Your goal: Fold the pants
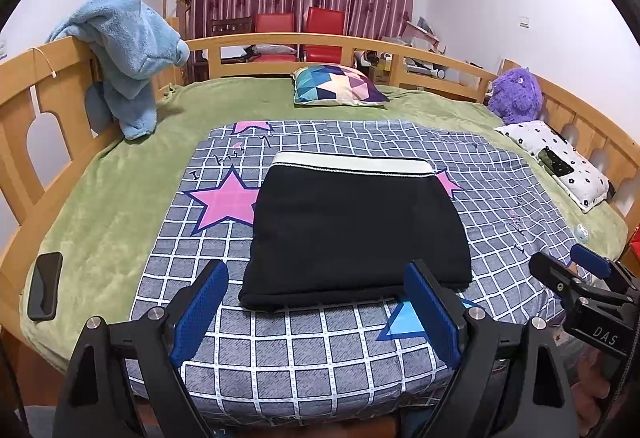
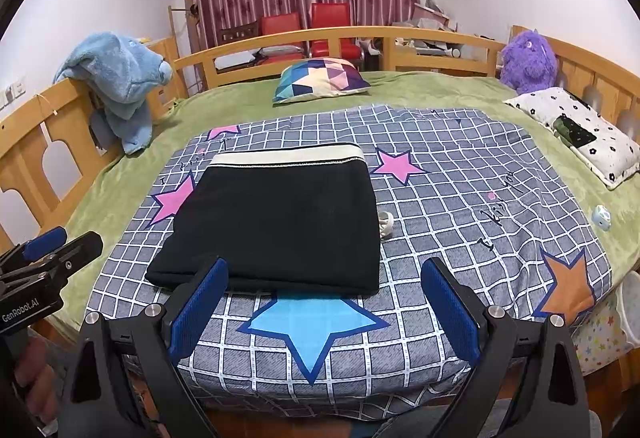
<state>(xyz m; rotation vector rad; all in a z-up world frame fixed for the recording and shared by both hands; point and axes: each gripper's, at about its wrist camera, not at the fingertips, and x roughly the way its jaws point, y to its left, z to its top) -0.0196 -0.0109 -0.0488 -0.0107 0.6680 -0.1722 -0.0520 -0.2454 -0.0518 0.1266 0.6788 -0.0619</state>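
Note:
Black pants (image 1: pixel 352 234) (image 2: pixel 276 222) lie folded into a flat rectangle on the checked grey sheet (image 1: pixel 312 350) (image 2: pixel 460 205), their cream waistband (image 1: pixel 348 161) (image 2: pixel 288 154) at the far edge. My left gripper (image 1: pixel 316 278) hovers open just short of the pants' near edge, nothing between its blue pads (image 1: pixel 200 314). My right gripper (image 2: pixel 324 280) also stands open near the fold's right front corner, holding nothing. Each gripper shows at the edge of the other's view. A white cord end (image 2: pixel 386 224) pokes out at the pants' right side.
A wooden rail (image 1: pixel 280 37) rings the green-covered bed (image 1: pixel 120 189). A black phone (image 1: pixel 45 286) lies front left, a blue plush blanket (image 1: pixel 128 49) hangs on the left rail. A patterned cushion (image 1: pixel 340 85), purple toy (image 1: pixel 516 93), dotted pillow (image 1: pixel 560 161) and small ball (image 2: pixel 601 215) lie beyond.

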